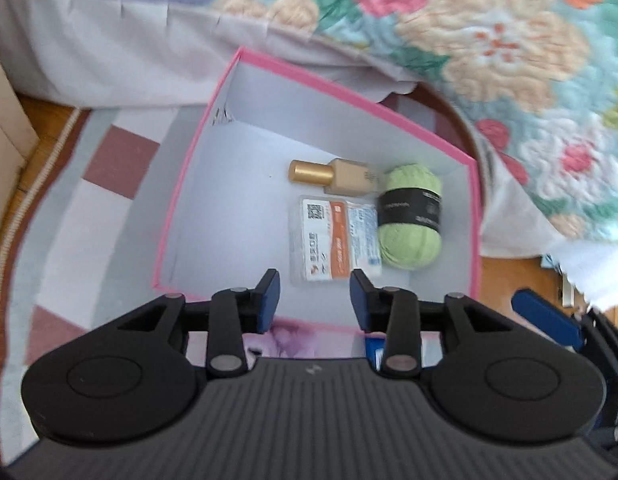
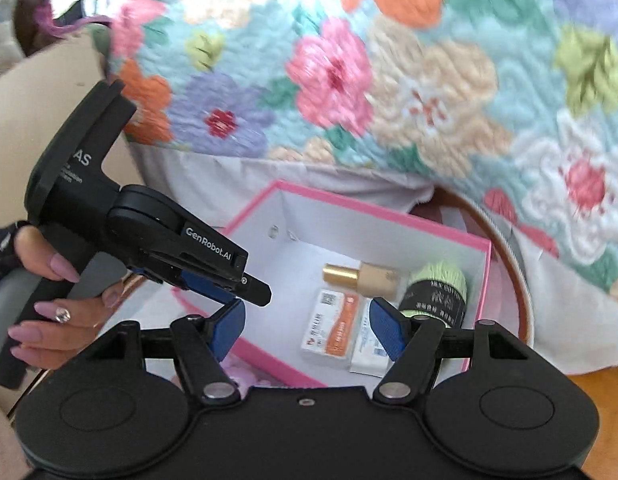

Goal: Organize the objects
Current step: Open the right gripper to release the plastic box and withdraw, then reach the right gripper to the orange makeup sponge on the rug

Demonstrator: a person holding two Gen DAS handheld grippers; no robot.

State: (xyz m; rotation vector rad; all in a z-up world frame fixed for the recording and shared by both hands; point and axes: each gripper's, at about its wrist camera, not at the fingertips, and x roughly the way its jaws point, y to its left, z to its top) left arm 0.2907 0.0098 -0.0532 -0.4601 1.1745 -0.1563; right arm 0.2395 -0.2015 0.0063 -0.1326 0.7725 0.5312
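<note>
A pink box (image 1: 197, 152) with a white inside stands on the floor; it also shows in the right wrist view (image 2: 483, 280). In it lie a beige bottle with a gold cap (image 1: 337, 174) (image 2: 365, 276), a flat white and orange packet (image 1: 333, 240) (image 2: 337, 330) and a green yarn ball with a black band (image 1: 411, 216) (image 2: 439, 292). My left gripper (image 1: 315, 300) is open and empty above the box's near edge. My right gripper (image 2: 307, 330) is open and empty, just above the packet. The left gripper (image 2: 213, 280) shows at the left of the right wrist view.
A flowered quilt (image 1: 489, 40) (image 2: 389, 80) hangs over a bed edge right behind the box. A checked rug (image 1: 77, 216) lies under and left of the box. Wooden floor (image 1: 509, 276) shows to the right. A hand (image 2: 49, 276) holds the left gripper's handle.
</note>
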